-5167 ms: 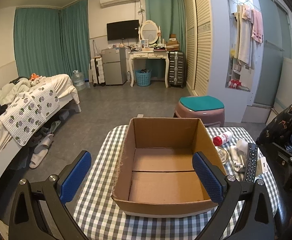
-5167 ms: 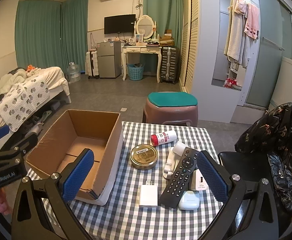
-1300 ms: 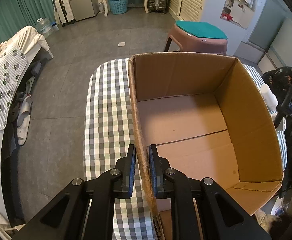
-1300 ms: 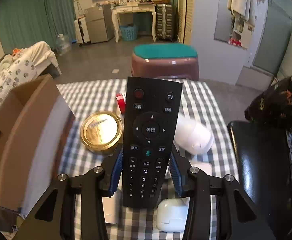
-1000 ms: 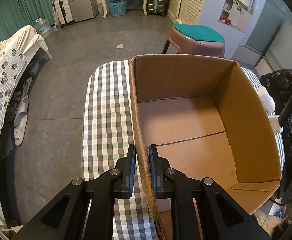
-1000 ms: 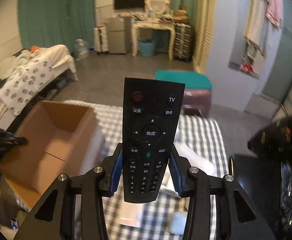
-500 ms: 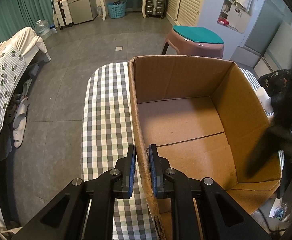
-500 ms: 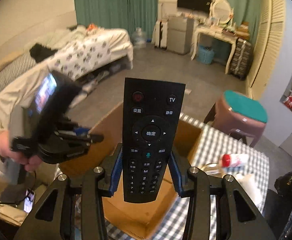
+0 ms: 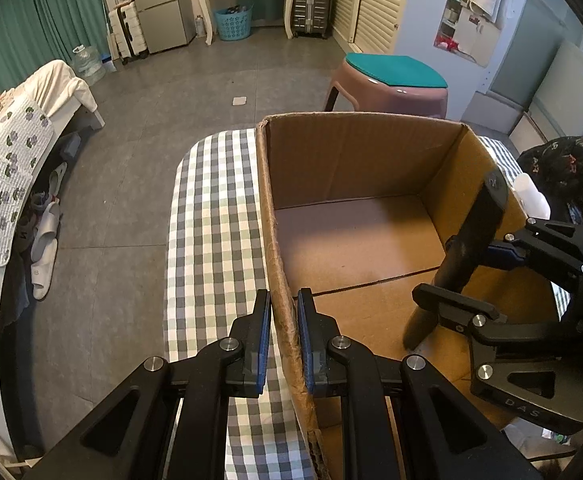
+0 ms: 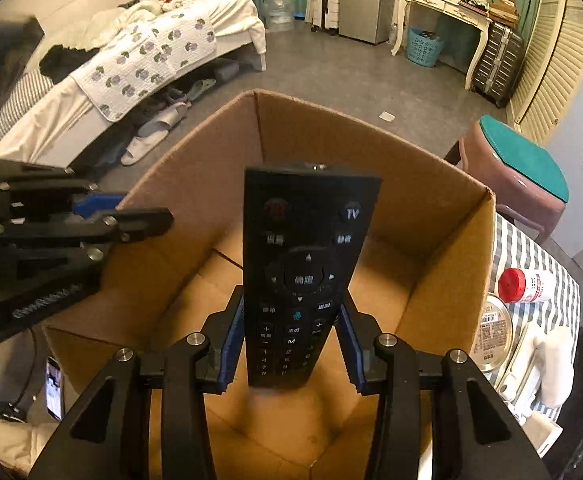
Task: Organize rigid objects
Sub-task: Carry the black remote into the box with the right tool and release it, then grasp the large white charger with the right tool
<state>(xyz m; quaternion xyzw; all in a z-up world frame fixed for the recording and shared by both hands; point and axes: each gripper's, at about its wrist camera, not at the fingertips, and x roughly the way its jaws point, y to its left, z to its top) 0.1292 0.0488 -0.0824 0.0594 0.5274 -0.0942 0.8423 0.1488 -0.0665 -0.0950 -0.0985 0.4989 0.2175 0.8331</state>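
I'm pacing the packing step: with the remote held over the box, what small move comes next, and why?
Probably lower the right claw a little further: the remote hangs inside the cardboard box, above its bare floor, while the left claw pins the wall.

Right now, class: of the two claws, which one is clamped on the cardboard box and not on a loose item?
The left claw: it pinches the box wall. The right claw holds the remote.
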